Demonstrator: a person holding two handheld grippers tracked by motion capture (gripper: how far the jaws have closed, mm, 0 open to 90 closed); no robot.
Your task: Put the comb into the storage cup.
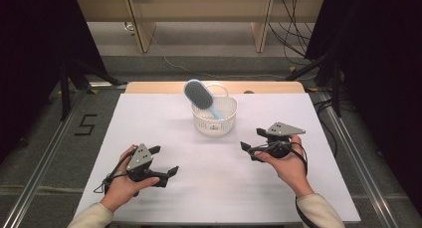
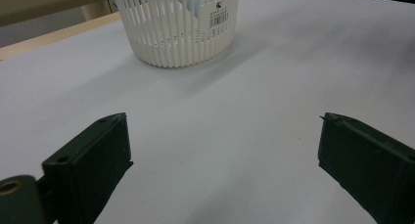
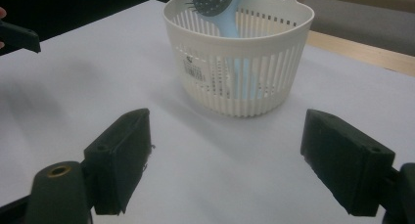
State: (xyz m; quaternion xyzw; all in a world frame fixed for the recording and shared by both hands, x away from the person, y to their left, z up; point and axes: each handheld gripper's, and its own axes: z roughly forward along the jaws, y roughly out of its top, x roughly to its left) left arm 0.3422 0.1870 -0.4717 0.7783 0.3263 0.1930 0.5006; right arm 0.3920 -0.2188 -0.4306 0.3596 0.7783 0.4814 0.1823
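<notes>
Tabletop (image 1: 164,188): white sheet lying flat, wooden edge showing at the far side.
Basket (image 1: 215,116): white, slatted, sitting at mid-table toward the far edge.
Hairbrush (image 1: 200,96): blue, standing handle-down in the basket, head leaning out over the rim.
Left gripper (image 1: 163,161): hovering near-left, jaws spread wide, holding nothing.
Right gripper (image 1: 253,141): hovering near-right, jaws apart, holding nothing.
Right gripper view: showing the bristles and the basket's barcode label (image 3: 195,68).
</notes>
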